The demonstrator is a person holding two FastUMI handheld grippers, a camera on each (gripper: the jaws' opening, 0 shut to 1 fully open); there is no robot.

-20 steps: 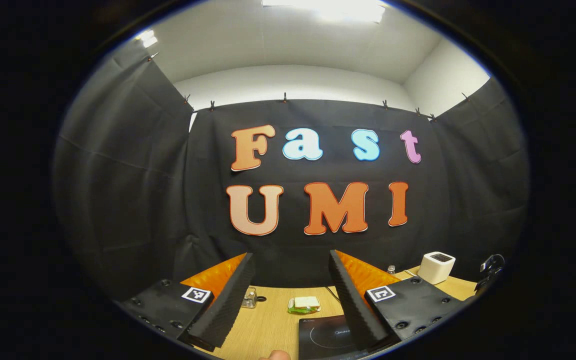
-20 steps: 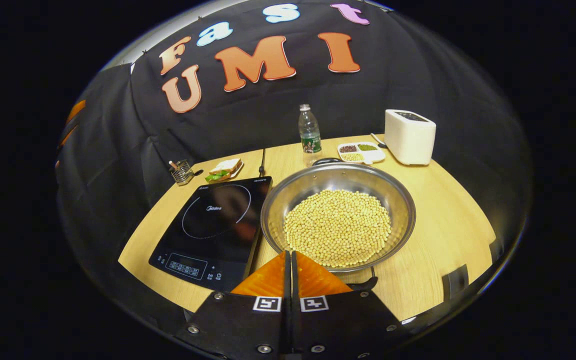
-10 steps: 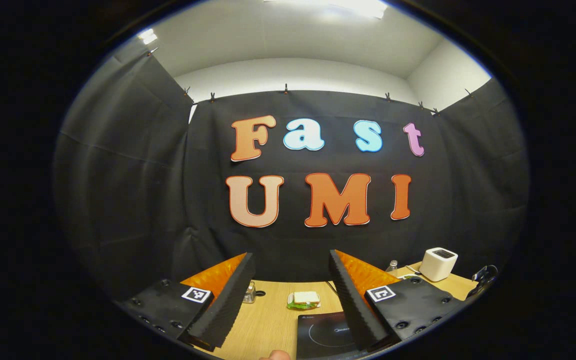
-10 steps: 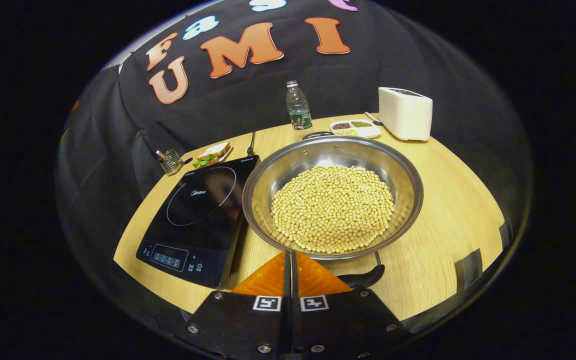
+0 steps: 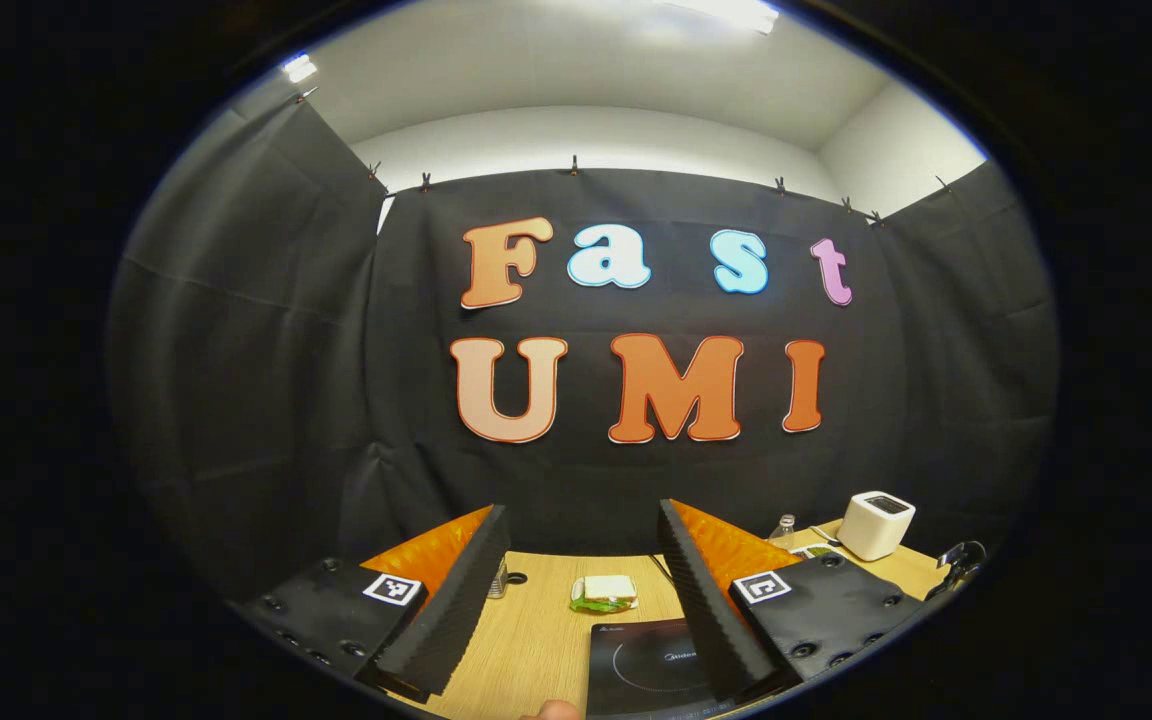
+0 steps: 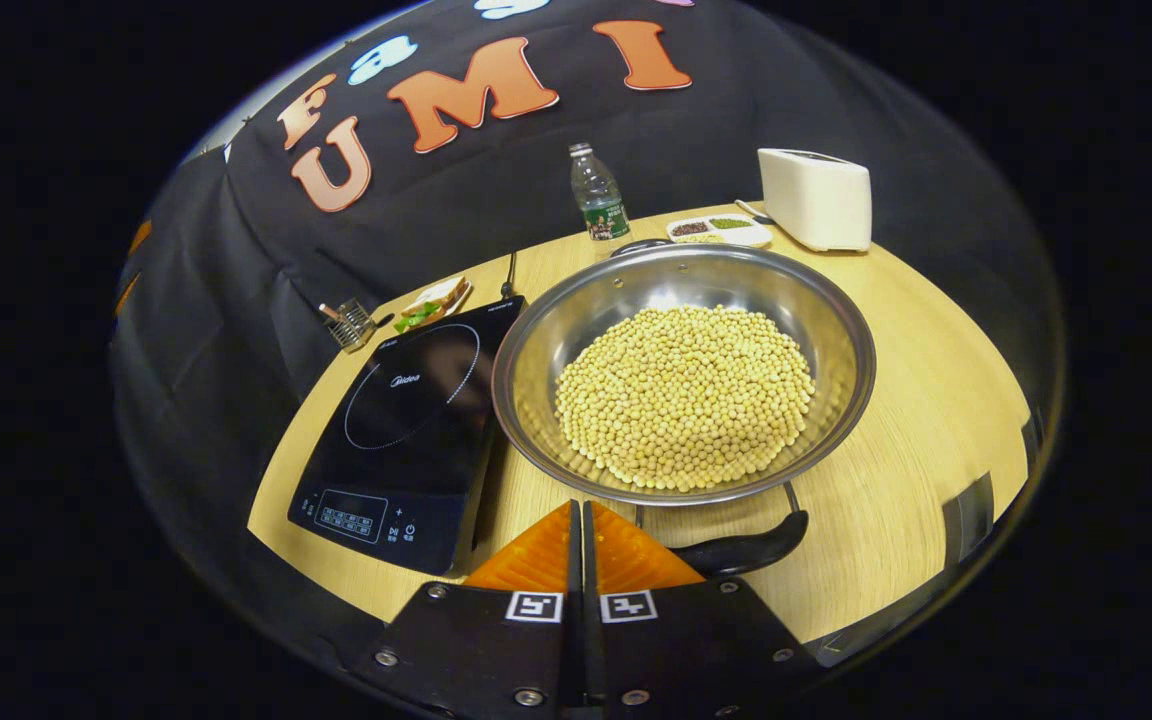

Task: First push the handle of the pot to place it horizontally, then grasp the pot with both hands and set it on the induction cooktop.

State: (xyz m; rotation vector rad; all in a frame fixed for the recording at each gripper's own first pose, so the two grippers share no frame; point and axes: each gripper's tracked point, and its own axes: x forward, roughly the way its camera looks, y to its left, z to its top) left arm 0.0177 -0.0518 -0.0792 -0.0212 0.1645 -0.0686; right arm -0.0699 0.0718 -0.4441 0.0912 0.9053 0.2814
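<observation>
Right gripper closed, empty, just beside near pot handle; left gripper wide open, empty. Pot beside induction cooktop. Handle-pushing step likely; next needs sideways nudge.

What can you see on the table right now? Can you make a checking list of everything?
Surface: wooden table, dark tape patch near its right edge.
Job's things: steel pot full of soybeans on the table beside the induction cooktop; near pot handle by the right gripper.
Clutter: sandwich, water bottle, toaster, divided dish, wire holder.
Grippers: left gripper open, raised; right gripper shut, empty.
Cables: dark cord behind the cooktop.
Surroundings: black cloth wall.
</observation>
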